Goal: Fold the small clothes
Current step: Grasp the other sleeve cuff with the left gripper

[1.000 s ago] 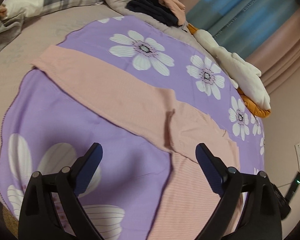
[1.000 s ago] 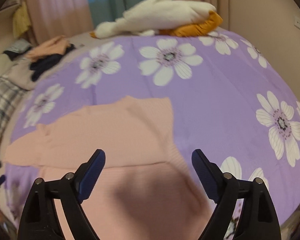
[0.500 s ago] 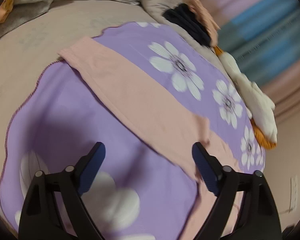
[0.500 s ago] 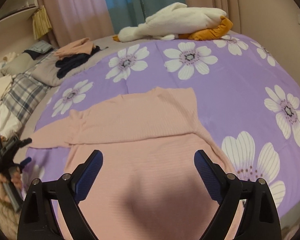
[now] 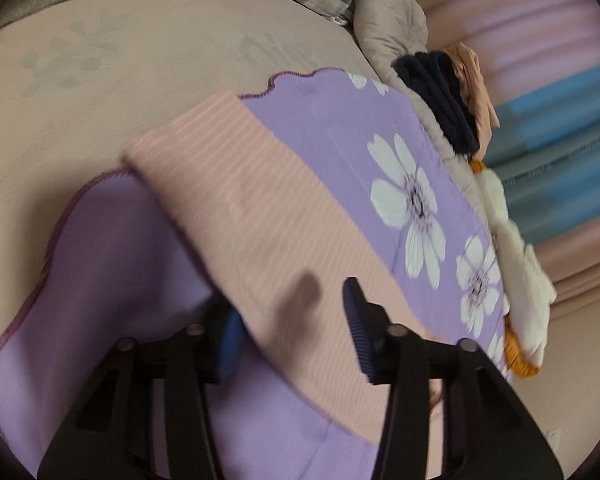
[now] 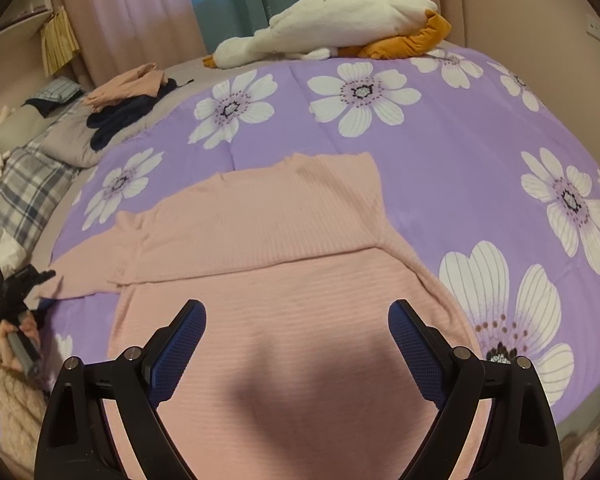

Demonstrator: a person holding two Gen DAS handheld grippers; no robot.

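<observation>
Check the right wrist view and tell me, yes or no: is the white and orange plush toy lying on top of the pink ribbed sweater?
No: the white and orange plush toy lies at the far edge of the bed, apart from the pink ribbed sweater.

Pink ribbed knit sweater (image 6: pixel 260 216) is looking soft and matt, lying on the smooth purple flowered cloth quilt (image 6: pixel 460 152).
</observation>
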